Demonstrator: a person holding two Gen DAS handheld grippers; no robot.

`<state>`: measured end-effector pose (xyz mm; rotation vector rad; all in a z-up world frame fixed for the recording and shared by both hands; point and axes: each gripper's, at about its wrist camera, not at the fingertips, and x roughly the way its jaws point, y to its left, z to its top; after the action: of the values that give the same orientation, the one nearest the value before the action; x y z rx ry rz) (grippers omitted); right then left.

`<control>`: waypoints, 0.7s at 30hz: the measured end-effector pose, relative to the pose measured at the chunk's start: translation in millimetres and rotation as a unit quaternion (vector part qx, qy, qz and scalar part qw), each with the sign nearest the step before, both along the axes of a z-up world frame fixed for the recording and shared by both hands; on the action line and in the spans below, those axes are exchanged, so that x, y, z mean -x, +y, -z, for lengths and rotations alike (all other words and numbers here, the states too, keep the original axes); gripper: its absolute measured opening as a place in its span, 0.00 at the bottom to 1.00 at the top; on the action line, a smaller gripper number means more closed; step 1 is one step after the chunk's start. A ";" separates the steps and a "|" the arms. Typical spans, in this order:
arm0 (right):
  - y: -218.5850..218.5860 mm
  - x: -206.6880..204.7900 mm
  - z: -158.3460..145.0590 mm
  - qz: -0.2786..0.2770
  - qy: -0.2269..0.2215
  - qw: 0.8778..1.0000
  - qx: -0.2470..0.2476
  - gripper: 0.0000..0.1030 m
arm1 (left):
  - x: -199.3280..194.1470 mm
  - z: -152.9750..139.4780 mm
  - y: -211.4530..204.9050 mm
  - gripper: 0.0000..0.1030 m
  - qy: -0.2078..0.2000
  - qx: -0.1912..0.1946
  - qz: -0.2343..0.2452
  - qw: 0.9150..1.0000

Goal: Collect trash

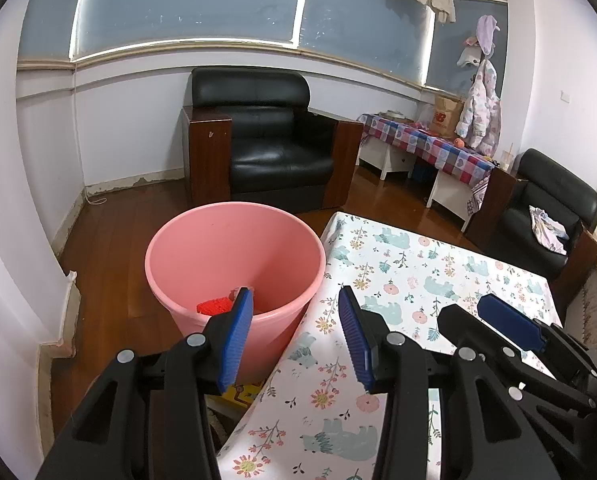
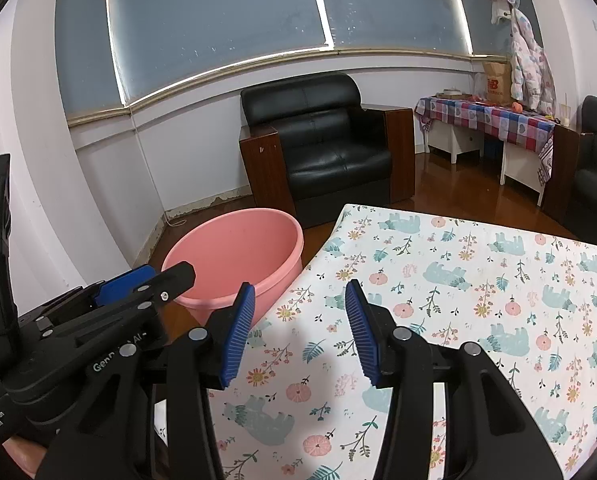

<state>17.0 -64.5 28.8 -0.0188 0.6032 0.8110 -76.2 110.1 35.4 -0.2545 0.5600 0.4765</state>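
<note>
Small room: wood floor, blinded windows, table (image 2: 478, 280) under a floral, bear-printed cloth.

Nearest: left gripper (image 1: 296, 340), jaws apart, nothing between them, straddling the table's left edge. Beside it, right gripper (image 2: 300, 332), jaws likewise apart and empty, above the cloth.

Next: pink bin (image 1: 234, 256) on the floor, just left of the table; red trash (image 1: 214, 306) lying at its bottom. No trash visible on the cloth.

Beyond: black armchair (image 1: 266, 136) against the wall; side table with checked cloth (image 1: 426, 140), paper bag, hanging jackets; second armchair at right.

Risks, judged: grippers close together, liable to collide; cloth liable to snag in a jaw; bin easily tipped.
</note>
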 end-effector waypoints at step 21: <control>0.1 2.0 5.3 0.001 0.004 1.000 -0.002 0.46 | 1.0 2.8 -1.3 0.42 0.001 -0.002 0.002 1.000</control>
<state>15.0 -64.4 23.5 -0.0118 0.6090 0.8114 -77.2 108.8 32.6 -0.2495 0.5609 0.4741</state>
